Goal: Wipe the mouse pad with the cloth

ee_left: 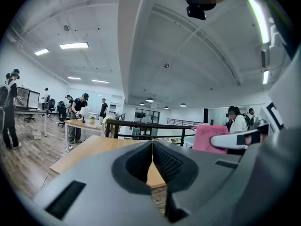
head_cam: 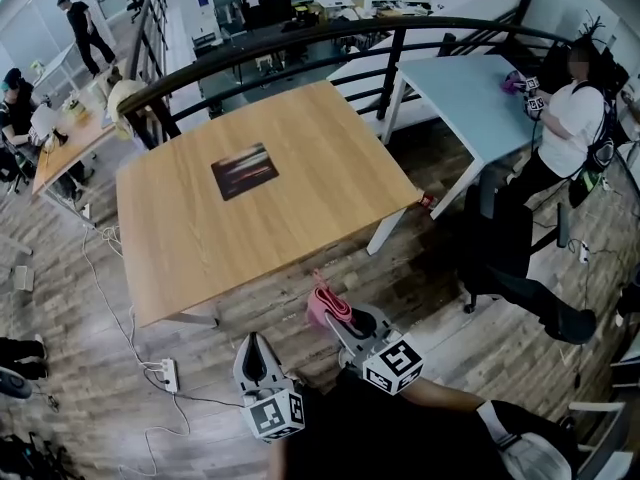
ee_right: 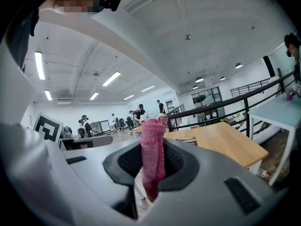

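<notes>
Jaws of the right gripper (ee_right: 152, 163) are closed tight on the pink cloth (ee_right: 153, 133), which is folded into a narrow strip with one end sticking up above them and the other hanging below. In the head view the right gripper (head_cam: 343, 318) sits near, over the wood floor and short of the table's near edge, with the cloth (head_cam: 325, 304) pointing toward the table (head_cam: 330, 138). The left gripper (ee_left: 152, 158) has its pads pressed together with nothing between them; in the head view the left gripper (head_cam: 254, 342) hangs just to the left of the right one, also off the table. The dark mouse pad (head_cam: 245, 171) lies flat near the middle of the table, well apart from both grippers.

Progress: cloth is picked up, but no contact with the pad and no wiping done. Left to do: carry the cloth out over the table, press it onto the pad and stroke across it.
</notes>
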A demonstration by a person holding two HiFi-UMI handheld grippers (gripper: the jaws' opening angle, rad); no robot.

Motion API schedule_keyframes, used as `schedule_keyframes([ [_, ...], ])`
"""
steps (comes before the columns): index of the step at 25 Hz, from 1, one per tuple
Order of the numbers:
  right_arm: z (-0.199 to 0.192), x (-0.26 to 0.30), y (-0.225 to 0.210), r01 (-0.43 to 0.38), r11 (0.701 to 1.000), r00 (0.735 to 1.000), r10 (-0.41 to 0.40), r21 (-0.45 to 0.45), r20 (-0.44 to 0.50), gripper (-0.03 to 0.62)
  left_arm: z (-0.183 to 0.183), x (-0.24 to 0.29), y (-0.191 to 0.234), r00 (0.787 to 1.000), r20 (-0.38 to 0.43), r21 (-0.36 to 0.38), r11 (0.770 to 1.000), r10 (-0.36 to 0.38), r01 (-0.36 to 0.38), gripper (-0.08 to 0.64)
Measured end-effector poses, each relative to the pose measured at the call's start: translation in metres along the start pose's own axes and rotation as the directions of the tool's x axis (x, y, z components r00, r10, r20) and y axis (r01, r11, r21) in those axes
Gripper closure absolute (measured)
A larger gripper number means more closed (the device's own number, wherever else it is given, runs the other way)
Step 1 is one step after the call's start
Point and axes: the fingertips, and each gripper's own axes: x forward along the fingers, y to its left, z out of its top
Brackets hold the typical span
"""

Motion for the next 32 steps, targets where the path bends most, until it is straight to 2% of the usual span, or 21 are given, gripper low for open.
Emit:
schedule_keyframes([
  [7, 0.0, 0.003, -0.039, -0.044, 0.999, 0.999, 0.044, -0.007, -0.014, 0.518, -0.004, 0.013, -0.02, 0.998, -0.006, 0.014, 0.998, 0.068, -0.068, 0.537],
  [15, 0.002, 0.051, -0.069, -0.029, 1.0, 0.999, 0.029, 0.003, -0.023, 0.518, -0.012, 0.067, 0.0, 0.997, -0.025, 0.009, 0.997, 0.074, -0.073, 0.537],
  [21, 0.014, 0.117, -0.091, 0.013, 1.0, 1.0, -0.013, -0.011, -0.026, 0.518, -0.008, 0.142, 0.035, 0.999, -0.041, 0.003, 0.999, 0.033, -0.033, 0.537],
  [26, 0.028, 0.185, -0.099, 0.037, 0.999, 0.999, -0.037, -0.009, -0.034, 0.517, 0.012, 0.208, 0.074, 0.999, -0.043, 0.004, 1.0, -0.001, 0.001, 0.537],
  [32, 0.044, 0.271, -0.107, 0.076, 0.997, 0.996, -0.076, 0.009, -0.05, 0.517, 0.018, 0.277, 0.128, 0.993, -0.105, -0.002, 0.999, -0.048, 0.048, 0.537],
])
